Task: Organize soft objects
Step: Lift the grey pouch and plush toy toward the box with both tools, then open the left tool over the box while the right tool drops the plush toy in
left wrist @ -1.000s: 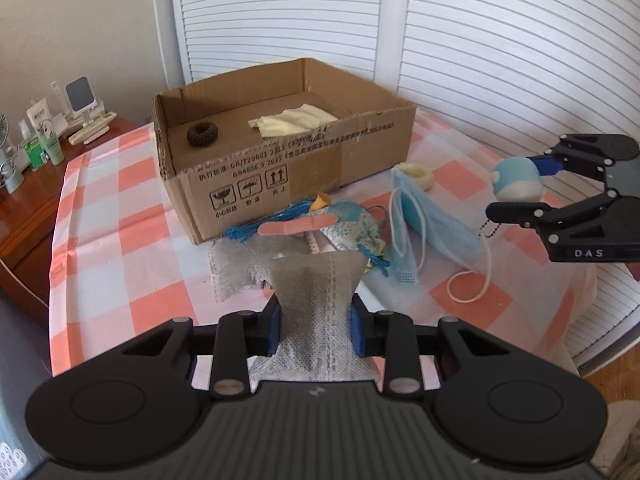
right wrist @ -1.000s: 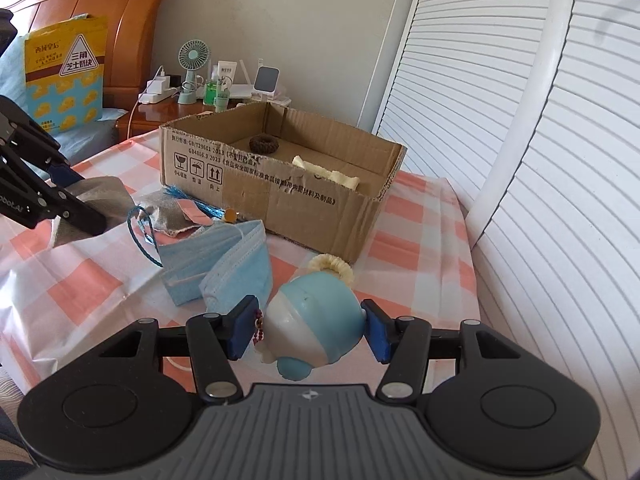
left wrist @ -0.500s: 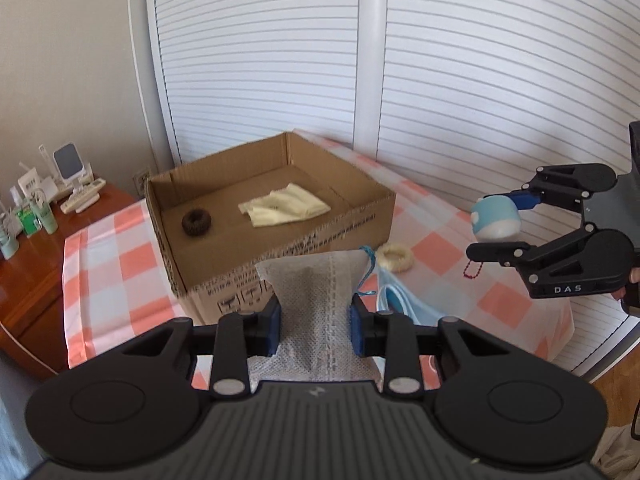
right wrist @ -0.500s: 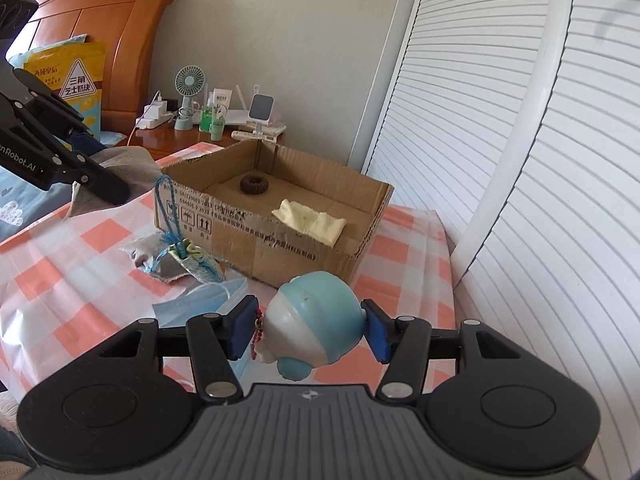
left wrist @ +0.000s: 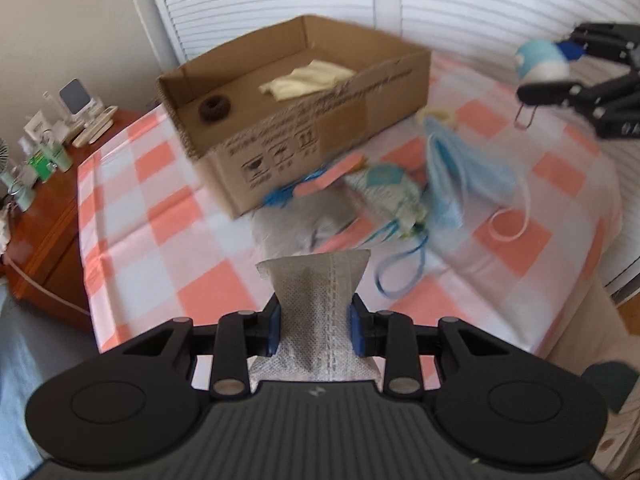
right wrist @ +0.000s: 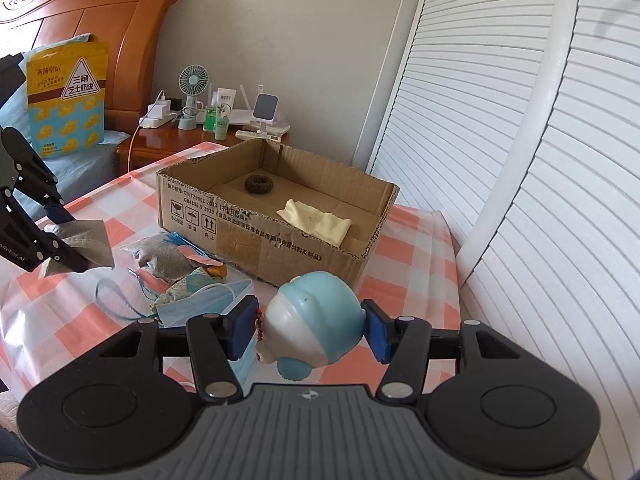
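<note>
The left gripper (left wrist: 316,330) pinches a grey fabric pouch (left wrist: 318,300), held above the checked worktop (left wrist: 160,200) short of the cardboard box (right wrist: 276,216). The right gripper (right wrist: 312,332) clamps a blue-and-white plush toy (right wrist: 316,312) just before the box's near corner. Between both grippers and the box lie a blue face mask (left wrist: 460,168), a patterned pouch (left wrist: 384,184) and another grey pouch (right wrist: 164,260). Inside the box rest a yellow cloth (right wrist: 316,220) and a dark scrunchie (right wrist: 259,184).

white louvered doors (right wrist: 540,160), wooden headboard (right wrist: 120,20), nightstand (right wrist: 168,144), plain beige wall (right wrist: 300,40).
</note>
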{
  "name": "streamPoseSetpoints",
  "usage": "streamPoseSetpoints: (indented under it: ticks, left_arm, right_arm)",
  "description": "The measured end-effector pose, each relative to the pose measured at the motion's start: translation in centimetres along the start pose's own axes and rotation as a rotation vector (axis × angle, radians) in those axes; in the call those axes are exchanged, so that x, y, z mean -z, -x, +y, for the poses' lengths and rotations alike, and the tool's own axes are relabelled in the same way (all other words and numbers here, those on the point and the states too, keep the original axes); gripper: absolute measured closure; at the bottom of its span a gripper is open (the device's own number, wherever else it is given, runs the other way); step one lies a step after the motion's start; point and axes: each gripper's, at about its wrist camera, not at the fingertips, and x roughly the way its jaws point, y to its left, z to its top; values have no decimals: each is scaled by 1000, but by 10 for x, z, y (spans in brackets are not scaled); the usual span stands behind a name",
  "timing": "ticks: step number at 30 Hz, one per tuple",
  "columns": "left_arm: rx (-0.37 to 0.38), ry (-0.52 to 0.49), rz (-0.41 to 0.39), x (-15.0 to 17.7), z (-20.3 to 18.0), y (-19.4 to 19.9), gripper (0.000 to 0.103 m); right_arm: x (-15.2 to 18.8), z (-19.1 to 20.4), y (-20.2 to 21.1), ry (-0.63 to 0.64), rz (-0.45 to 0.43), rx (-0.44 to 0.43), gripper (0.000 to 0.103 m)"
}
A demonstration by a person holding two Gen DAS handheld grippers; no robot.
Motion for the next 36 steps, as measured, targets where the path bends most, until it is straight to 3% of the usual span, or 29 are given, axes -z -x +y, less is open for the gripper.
streamPoseSetpoints:
  ticks: [5,10,16,23,24,26,27,28,32,34,36]
  left_arm:
    - [-35,-15,42,7,8,2,72]
    - [-31,3,-21,-9,15,16,72]
    - [-22,-2,-149,-59,26,30,72]
    - [-42,33,-257,-125,41,13,70]
    - [-47,44,-267,-131,43,9,66]
    - [-55,67,-279,-138,45,-2,45]
    - [-69,85,-288,-139,46,-6,26]
    - [-89,105,-306,-136,47,-9,17]
    - [-105,151,-319,-122,48,-9,15]
    - [-87,183,-340,-109,46,0,4]
    - [-80,209,-369,-94,40,9,2]
  right_arm:
    - [-2,0,0,-2,-7,-2,42]
    - [-6,0,-2,3,-12,-9,42]
    - [-18,-2,-3,13,-36,-6,42]
    - [-28,-8,-7,10,-56,3,42]
    - [-29,-8,-9,9,-58,3,42]
    - [-31,-7,-11,6,-59,1,42]
    - [-32,-7,-12,6,-61,0,42]
    - [-32,-6,-13,6,-62,-1,42]
    - [-36,-3,-15,8,-65,-11,42]
    - [-37,-2,-17,10,-65,-12,42]
    - [-39,-3,-19,6,-65,-16,42]
